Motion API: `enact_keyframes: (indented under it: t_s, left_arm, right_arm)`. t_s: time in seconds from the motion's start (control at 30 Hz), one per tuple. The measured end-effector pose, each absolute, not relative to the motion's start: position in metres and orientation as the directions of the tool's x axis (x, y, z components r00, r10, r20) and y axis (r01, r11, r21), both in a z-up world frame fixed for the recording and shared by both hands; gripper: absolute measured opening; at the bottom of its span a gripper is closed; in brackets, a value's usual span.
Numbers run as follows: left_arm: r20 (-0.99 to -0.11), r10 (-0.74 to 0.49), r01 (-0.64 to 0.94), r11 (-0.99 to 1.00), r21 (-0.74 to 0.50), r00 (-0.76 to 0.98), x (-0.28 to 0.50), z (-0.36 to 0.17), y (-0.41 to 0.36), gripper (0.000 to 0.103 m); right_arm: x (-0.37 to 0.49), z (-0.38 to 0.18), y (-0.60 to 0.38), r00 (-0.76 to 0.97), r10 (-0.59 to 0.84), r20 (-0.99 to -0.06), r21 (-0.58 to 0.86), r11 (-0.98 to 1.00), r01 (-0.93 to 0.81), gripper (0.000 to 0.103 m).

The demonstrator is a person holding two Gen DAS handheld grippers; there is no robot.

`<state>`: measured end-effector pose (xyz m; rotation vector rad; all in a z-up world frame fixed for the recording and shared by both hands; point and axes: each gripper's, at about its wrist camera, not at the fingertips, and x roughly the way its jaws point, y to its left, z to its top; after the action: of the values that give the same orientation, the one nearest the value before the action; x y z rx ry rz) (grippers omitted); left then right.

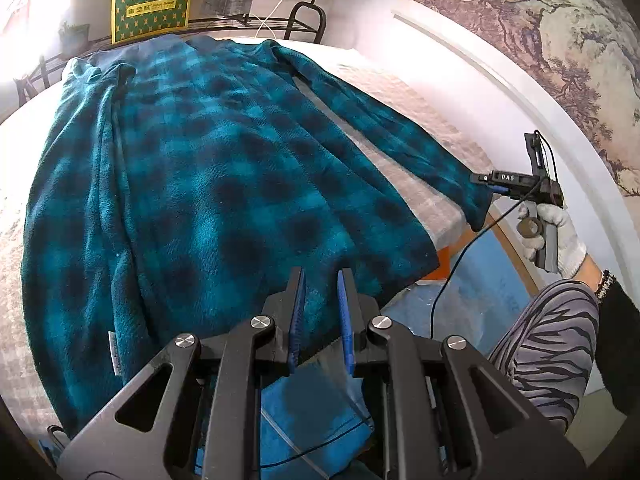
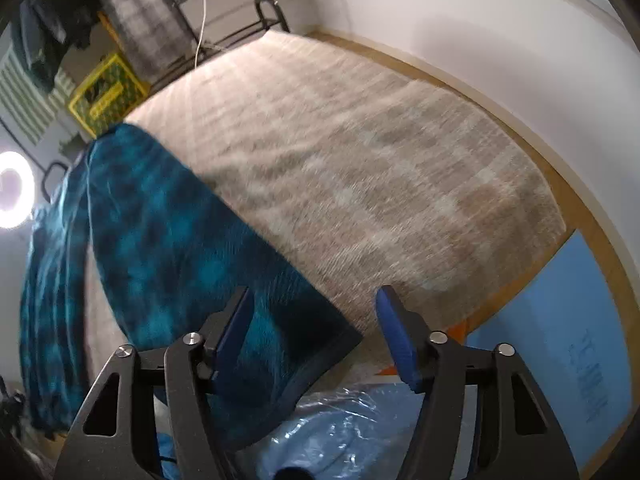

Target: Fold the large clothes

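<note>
A teal plaid fleece garment [image 1: 208, 168] lies spread flat on the bed. My left gripper [image 1: 322, 280] is at its near hem; the jaws stand narrowly apart with the fleece pinched between the blue pads. The garment's right sleeve [image 1: 400, 136] runs to the bed's corner, and its cuff [image 1: 478, 212] hangs over the edge. My right gripper [image 1: 486, 180], held by a gloved hand [image 1: 560, 236], is at that cuff. In the right wrist view the right gripper [image 2: 314, 294] stands wide. The cuff [image 2: 304, 352] lies between the fingers, and the right pad is clear of it.
A beige woven cover [image 2: 380, 160] tops the bed, with a wooden frame and white wall to the right. A black metal rack and a yellow-green box [image 1: 152, 4] stand behind. Blue matting and clear plastic [image 2: 340, 432] lie below the bed's edge. A striped trouser leg [image 1: 548, 352] is near right.
</note>
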<state>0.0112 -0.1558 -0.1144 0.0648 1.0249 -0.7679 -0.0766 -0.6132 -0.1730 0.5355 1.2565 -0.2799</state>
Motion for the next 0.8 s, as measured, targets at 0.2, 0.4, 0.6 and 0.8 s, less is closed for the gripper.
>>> enact_keyframes:
  t_s: [0.2,0.4,0.6,0.8]
  left_arm:
    - [-0.784,-0.551,0.601,0.741,-0.301,0.287,0.015,-0.116,-0.156,0.014]
    - [-0.767,-0.574,0.590,0.736,-0.331,0.285,0.023,-0.114,-0.153,0.014]
    - [-0.736,-0.609,0.550,0.738,-0.391,0.294,0.035,-0.108,-0.144,0.014]
    - [-0.711,-0.620,0.505,0.753,-0.422,0.331,0.049,-0.098,-0.125,0.014]
  right_arm:
    - [-0.077,-0.153,-0.608,0.336,0.125,-0.934,0.280,0.840,0.465,0.006]
    - [-0.071,-0.097,-0.583,0.453,0.172,-0.875,0.371,0.839,0.399,0.005]
    - [-0.049,-0.024,-0.510,0.573,0.260,-0.777,0.435,0.880,0.190,0.004]
    - [-0.037,0.015,-0.402,0.568,0.417,-0.710,0.432,0.894,-0.117,0.004]
